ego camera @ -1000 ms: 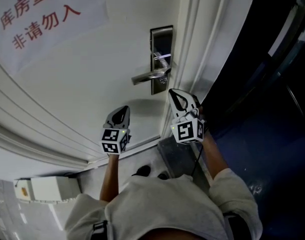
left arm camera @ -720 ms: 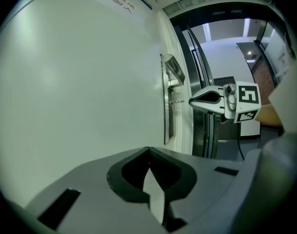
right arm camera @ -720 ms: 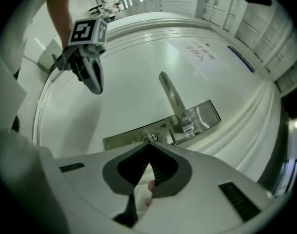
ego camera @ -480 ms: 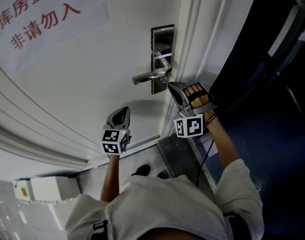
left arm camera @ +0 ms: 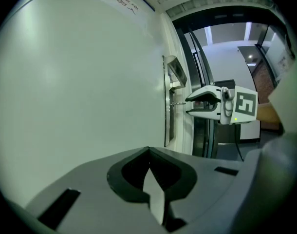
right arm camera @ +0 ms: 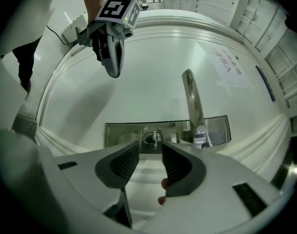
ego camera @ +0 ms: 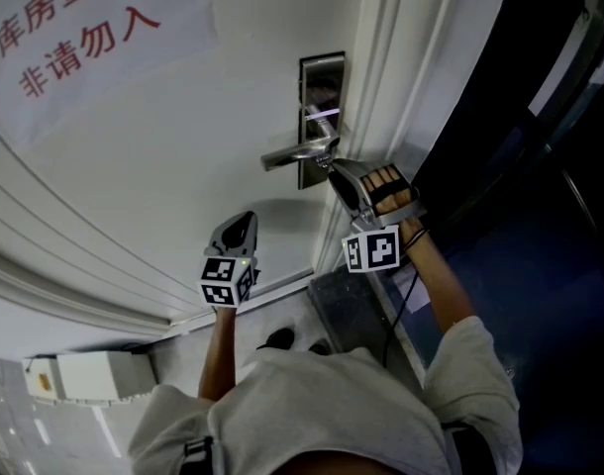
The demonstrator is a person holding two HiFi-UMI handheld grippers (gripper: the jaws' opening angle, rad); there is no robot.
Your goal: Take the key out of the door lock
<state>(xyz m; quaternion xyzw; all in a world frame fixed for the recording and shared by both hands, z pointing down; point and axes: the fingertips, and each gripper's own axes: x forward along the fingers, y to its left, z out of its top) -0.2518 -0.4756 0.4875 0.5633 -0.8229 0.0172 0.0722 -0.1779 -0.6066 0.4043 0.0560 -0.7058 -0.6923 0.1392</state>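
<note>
On a white door [ego camera: 183,146] bearing a red sign [ego camera: 79,28] reading "非请勿入", the jaws of our right gripper [right arm camera: 149,145] have just been opening, spread and empty, before the key [right arm camera: 154,138] in the lock plate [right arm camera: 124,133]; our left gripper [left arm camera: 148,150] is pressed together.

Head view steeply down; gripper views share lock plate [right arm camera: 121,130] (right's closer).

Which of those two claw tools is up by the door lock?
The right gripper, jaws just opened, empty, facing the key; the left gripper hangs lower, shut.
</note>
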